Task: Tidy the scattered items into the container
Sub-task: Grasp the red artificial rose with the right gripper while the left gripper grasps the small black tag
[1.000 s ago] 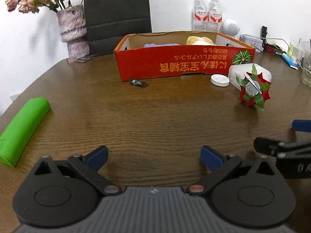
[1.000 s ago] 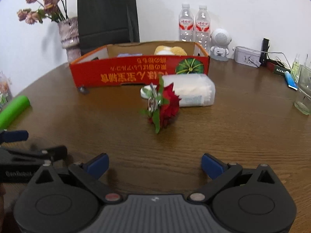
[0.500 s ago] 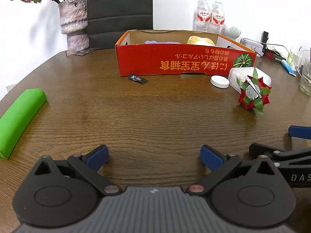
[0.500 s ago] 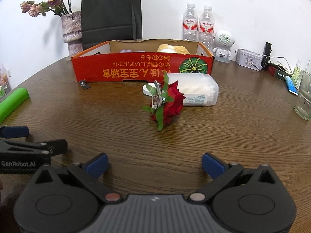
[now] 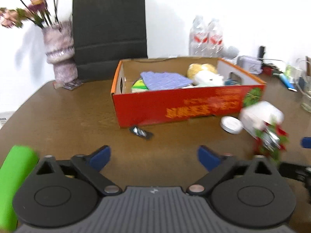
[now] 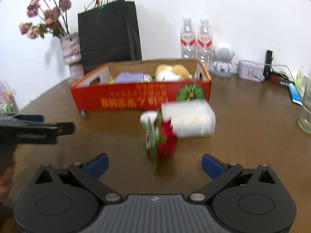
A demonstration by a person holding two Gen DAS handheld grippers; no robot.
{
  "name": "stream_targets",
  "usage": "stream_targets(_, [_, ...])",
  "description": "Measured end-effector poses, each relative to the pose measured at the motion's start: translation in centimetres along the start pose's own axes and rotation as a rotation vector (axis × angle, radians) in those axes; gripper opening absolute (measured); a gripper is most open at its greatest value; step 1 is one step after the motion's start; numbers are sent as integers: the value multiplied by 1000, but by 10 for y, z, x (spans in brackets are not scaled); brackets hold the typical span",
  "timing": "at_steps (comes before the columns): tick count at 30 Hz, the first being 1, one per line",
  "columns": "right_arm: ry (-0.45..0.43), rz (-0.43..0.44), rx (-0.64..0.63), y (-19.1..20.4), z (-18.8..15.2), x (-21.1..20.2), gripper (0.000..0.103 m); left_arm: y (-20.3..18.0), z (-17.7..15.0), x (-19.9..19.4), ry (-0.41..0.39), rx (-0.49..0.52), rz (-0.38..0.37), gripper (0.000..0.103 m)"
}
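Left wrist view: the fingers (image 5: 101, 155) of the left gripper (image 5: 153, 156) are standing wide apart, holding nothing, above the table (image 5: 58, 120). The red box (image 5: 186, 106) is sitting beyond them, right of centre, containing a purple cloth (image 5: 165, 80) and a plush toy (image 5: 204, 73). A small black item (image 5: 141, 132) is lying just in front of the box's near left corner. A white lid (image 5: 231, 124), a clear tub (image 5: 260, 116) and a red flower (image 5: 270, 141) are lying near the box's right end. A green roll (image 5: 13, 178) is lying at the near left.

Right wrist view: the fingers (image 6: 211, 166) of the right gripper (image 6: 154, 165) are also standing wide apart and empty. The flower (image 6: 161, 141) is lying just beyond them, between the fingertips, touching the tub (image 6: 190, 119) on its right. The box (image 6: 140, 95) is sitting behind both. The left gripper (image 6: 38, 128) is showing at the left edge. A bag (image 6: 108, 33), vase (image 6: 71, 52) and bottles (image 6: 196, 38) are standing at the far side.
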State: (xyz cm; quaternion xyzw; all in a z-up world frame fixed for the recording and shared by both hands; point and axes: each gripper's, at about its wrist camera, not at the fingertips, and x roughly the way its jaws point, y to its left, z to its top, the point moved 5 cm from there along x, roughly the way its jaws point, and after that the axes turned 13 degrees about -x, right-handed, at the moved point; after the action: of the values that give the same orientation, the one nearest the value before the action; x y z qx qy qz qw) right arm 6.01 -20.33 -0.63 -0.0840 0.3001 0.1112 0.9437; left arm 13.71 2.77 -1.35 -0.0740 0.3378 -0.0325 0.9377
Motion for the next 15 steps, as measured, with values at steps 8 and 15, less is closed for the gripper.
stream_targets(8, [23, 55, -35, 4, 6, 20, 79, 9, 20, 62, 86, -37, 25, 51])
stream_targets(15, [32, 87, -20, 2, 6, 35, 59, 7, 16, 58, 65, -8, 15, 12])
